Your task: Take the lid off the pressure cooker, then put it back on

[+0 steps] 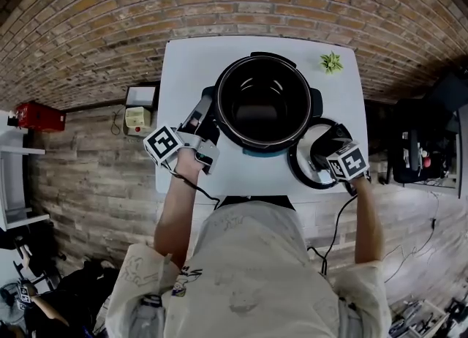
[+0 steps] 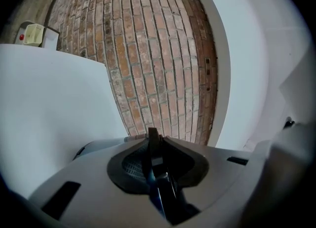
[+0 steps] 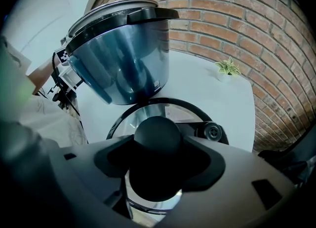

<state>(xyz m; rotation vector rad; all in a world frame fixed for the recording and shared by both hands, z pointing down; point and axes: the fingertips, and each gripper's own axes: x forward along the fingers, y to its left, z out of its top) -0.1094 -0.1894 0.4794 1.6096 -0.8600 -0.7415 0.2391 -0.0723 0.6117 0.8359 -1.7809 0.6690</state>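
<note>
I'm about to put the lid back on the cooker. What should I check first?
1. The right gripper closed on the knob of the lid: ok.
2. The left gripper clamped on the side handle of the cooker: ok.
3. Cooker mouth open and unobstructed: ok.
4. The plant away from the lid's path: ok.
5. Lid's locking marks lined up with the cooker: cannot tell.

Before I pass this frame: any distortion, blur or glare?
Head view: fisheye bows the brick wall, pressure cooker sharp. Left gripper view: dark corners, left tool blurred up close. Right gripper view: lid knob soft, sheen on the cooker's blue wall.
</note>
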